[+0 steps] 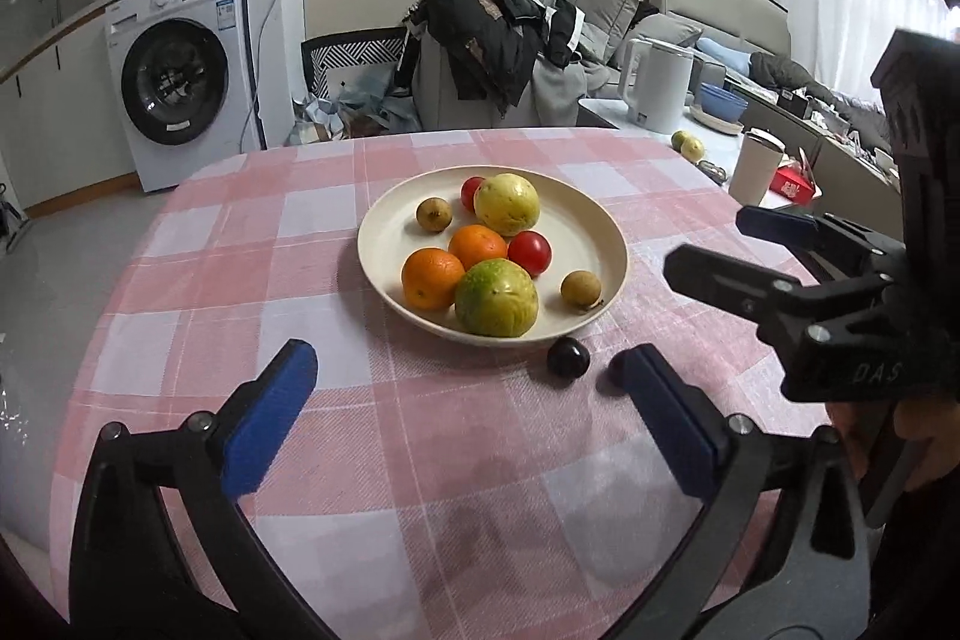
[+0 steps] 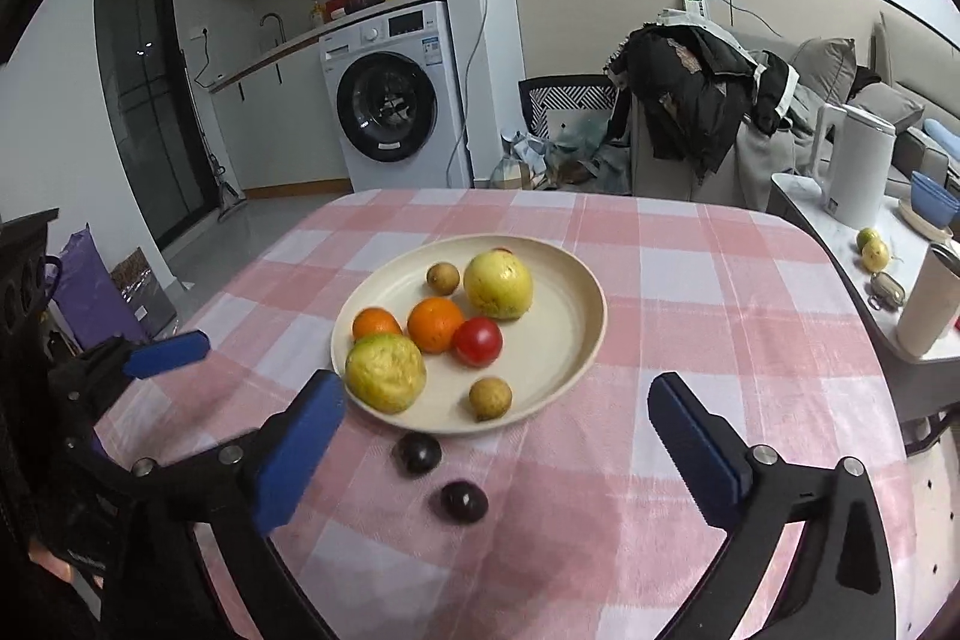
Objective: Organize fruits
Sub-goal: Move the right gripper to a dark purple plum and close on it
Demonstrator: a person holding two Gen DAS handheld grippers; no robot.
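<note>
A cream plate on the pink checked tablecloth holds two oranges, two yellow-green guavas, red tomatoes and two small brown fruits. Two dark plums lie on the cloth in front of the plate; the left wrist view shows one, just left of my left gripper's right finger. My left gripper is open and empty. My right gripper is open and empty above the plums.
A side table at the right carries a white kettle, a cup, blue bowls and two small fruits. A chair draped with clothes stands behind the table; a washing machine is at the back.
</note>
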